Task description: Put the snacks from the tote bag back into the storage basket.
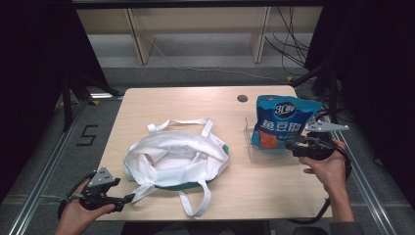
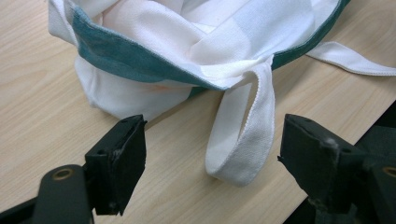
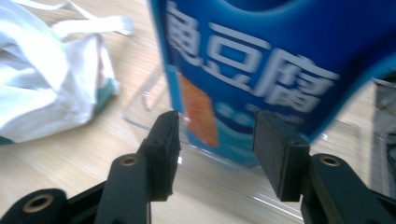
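Right gripper (image 3: 215, 140), jaws parted and empty, faces a blue snack bag (image 3: 261, 60) in a clear tray (image 1: 250, 142); left gripper (image 2: 212, 161) gapes around a tote strap (image 2: 247, 135).

A white woven cloth bag (image 1: 173, 156) is lying matt on the pale wood-grain counter (image 1: 161, 103); the blue plastic packet (image 1: 284, 122) is shining glossy.

Left gripper (image 1: 128, 198): black body, grey three-cornered plate on top at 12 o'clock, black cable looping off at 9 o'clock. Right gripper (image 1: 288, 145): matching black body, grey plate, black cable trailing toward 6 o'clock. Jaws: black, blocky, scuffed pads; brass-coloured screw heads on the jaw arms. Forearms bare.
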Available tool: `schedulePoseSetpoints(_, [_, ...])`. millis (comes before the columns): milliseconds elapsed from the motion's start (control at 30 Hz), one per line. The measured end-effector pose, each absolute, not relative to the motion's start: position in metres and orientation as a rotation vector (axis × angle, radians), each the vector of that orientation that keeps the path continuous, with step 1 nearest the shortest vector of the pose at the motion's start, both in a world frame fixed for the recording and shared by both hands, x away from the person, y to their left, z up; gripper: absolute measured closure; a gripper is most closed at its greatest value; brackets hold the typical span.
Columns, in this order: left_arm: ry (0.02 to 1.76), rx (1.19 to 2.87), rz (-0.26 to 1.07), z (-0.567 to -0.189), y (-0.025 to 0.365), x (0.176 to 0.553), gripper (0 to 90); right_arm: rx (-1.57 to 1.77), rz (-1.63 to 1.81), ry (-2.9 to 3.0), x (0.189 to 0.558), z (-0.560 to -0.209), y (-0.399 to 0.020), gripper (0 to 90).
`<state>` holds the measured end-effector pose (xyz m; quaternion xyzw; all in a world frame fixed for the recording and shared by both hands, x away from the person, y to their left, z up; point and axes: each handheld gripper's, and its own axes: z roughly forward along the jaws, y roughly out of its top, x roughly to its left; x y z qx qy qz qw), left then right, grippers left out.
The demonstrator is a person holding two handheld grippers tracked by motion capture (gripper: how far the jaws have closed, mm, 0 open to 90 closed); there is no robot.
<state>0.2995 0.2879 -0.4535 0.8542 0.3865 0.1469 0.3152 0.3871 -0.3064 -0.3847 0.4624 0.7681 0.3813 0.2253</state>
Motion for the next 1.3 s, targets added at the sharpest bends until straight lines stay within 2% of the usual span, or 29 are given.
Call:
schedulePoseSetpoints(500, [1.007,2.260,0.394,-0.454,0.288,0.301,22.1,1.195,1.072,2.250,0.384,-0.389,-0.264,43.0])
schedulePoseSetpoints(1300, [1.016,2.250,0.384,-0.454,0.288,0.299,22.0,1.067,1.047,2.441,0.370,-0.410,-0.214,37.7])
